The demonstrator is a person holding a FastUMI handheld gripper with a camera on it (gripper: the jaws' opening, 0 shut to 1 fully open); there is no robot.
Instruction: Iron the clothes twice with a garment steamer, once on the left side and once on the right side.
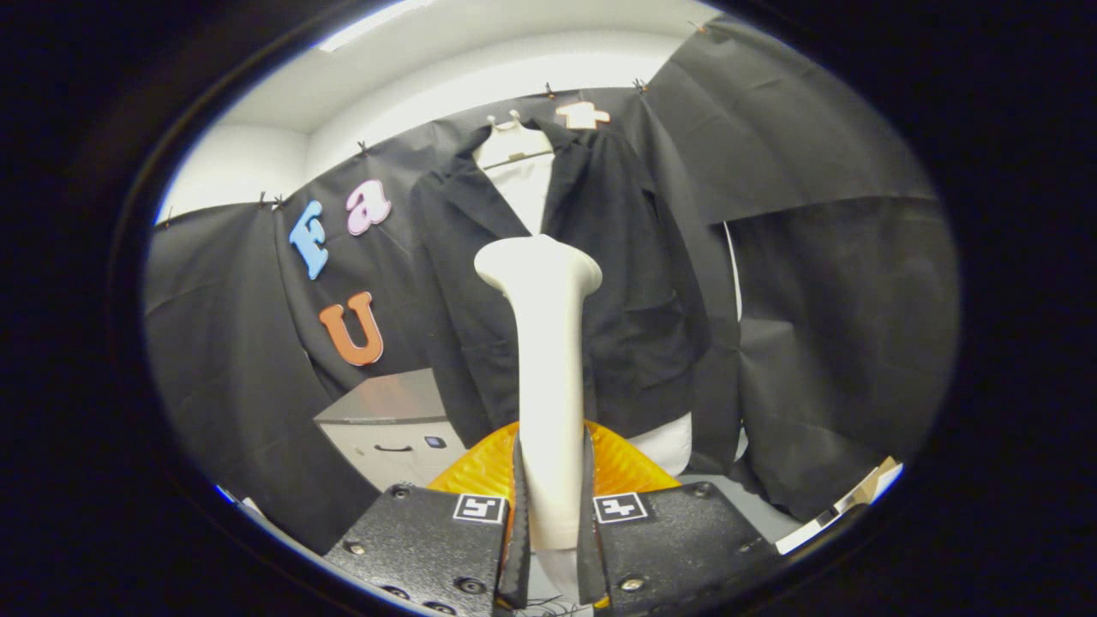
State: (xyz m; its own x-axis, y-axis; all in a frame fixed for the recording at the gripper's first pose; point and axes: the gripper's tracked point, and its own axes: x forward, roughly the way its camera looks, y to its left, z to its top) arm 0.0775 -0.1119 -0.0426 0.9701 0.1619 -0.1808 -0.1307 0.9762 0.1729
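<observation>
A white garment steamer (548, 377) stands upright between my fingers, its flared head at the top and its handle pressed from both sides by my gripper (550, 501), which is shut on it. Beyond the steamer hangs a black jacket (634, 283) over a white shirt (523, 180) on a white hanger against the booth wall. The steamer head sits in front of the jacket's middle, at chest height; I cannot tell whether it touches the cloth. The steamer hides the jacket's front opening.
A grey cabinet (386, 424) with a dark handle stands low to the left of the jacket. A light board edge (857, 506) lies low to the right. Black cloth walls close in on both sides.
</observation>
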